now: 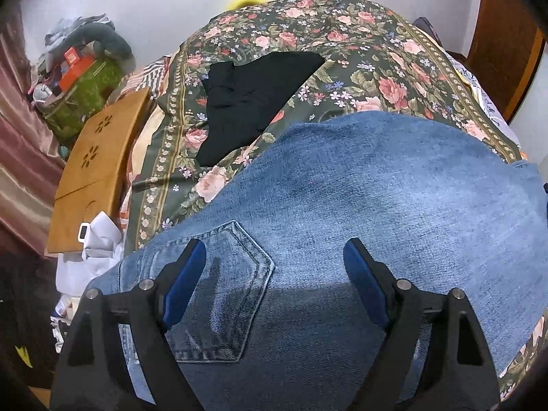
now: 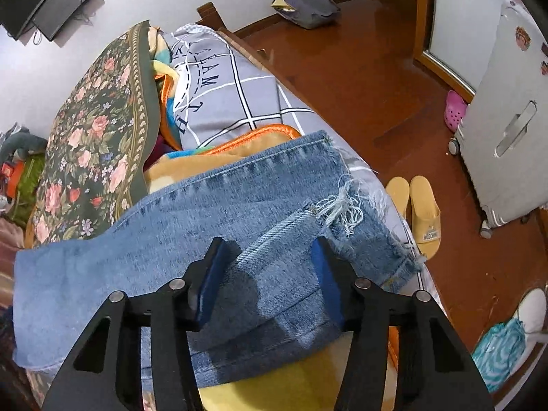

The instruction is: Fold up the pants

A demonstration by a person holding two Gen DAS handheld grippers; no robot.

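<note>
Blue denim jeans [image 1: 359, 198] lie across the bed. In the left wrist view my left gripper [image 1: 275, 251] is open above the waist end, its fingers either side of a back pocket [image 1: 219, 291]. In the right wrist view the leg end of the jeans [image 2: 212, 212] shows, with frayed hems [image 2: 342, 209] near the bed's edge. My right gripper [image 2: 270, 250] is open just above the leg fabric. Neither gripper holds cloth.
A floral bedspread [image 1: 308, 51] covers the bed, with a black garment [image 1: 253, 99] on it. A wooden lap table [image 1: 99, 164] and clutter stand at the left. A grey duvet [image 2: 222, 96], yellow slippers [image 2: 418, 212] and a suitcase [image 2: 507, 120] show on the right.
</note>
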